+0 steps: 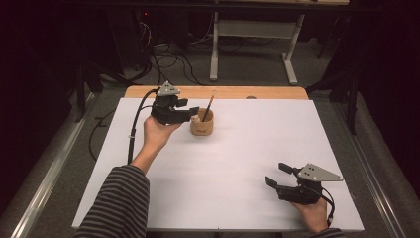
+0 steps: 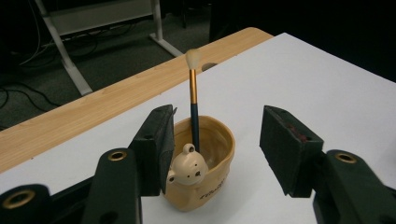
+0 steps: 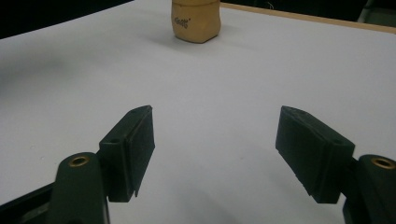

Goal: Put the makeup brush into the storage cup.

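A tan ceramic cup with a small bear figure on its side stands on the white table toward the back. A paintbrush leans inside it, bristles up. My left gripper hovers just left of the cup, open; in the left gripper view its jaws straddle the cup without touching it. My right gripper rests low near the front right of the table, open and holding nothing. From there the cup is far ahead.
A wooden strip runs along the table's far edge. Beyond it a white desk frame stands on the floor among cables. A black cable trails from the left gripper across the table's left side.
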`<state>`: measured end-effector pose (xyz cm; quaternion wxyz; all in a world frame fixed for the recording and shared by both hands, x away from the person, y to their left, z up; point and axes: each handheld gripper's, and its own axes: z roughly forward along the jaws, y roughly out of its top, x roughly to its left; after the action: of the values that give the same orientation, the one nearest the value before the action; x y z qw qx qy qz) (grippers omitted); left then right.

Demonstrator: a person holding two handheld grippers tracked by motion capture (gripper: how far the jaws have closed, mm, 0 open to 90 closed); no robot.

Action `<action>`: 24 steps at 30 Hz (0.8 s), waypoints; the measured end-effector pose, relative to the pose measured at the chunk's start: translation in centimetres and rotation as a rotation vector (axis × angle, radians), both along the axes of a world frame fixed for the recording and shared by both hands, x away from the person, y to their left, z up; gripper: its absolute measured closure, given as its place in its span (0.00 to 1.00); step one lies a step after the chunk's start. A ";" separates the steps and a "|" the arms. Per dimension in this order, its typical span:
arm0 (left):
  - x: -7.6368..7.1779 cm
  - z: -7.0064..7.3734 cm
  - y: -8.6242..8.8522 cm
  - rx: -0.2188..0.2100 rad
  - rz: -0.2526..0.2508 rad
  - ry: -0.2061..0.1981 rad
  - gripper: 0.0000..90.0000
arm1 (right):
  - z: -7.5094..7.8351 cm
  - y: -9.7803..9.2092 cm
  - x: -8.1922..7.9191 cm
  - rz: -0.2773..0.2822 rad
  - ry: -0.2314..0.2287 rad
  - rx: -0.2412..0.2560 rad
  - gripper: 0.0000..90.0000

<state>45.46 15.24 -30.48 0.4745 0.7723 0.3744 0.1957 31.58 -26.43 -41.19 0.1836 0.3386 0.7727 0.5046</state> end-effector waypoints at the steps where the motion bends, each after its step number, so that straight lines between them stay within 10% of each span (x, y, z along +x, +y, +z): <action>1: -0.1 0.0 0.1 -0.001 -0.002 -0.001 0.50 | 0.0 0.0 0.0 0.000 -0.001 0.000 0.33; 24: -2.5 0.8 1.7 -0.036 -0.021 -0.027 0.50 | 0.0 0.0 0.0 -0.001 -0.001 0.002 0.33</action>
<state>42.96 16.90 -29.71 0.4954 0.7648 0.3632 0.1942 31.62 -26.46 -41.21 0.1836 0.3389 0.7720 0.5055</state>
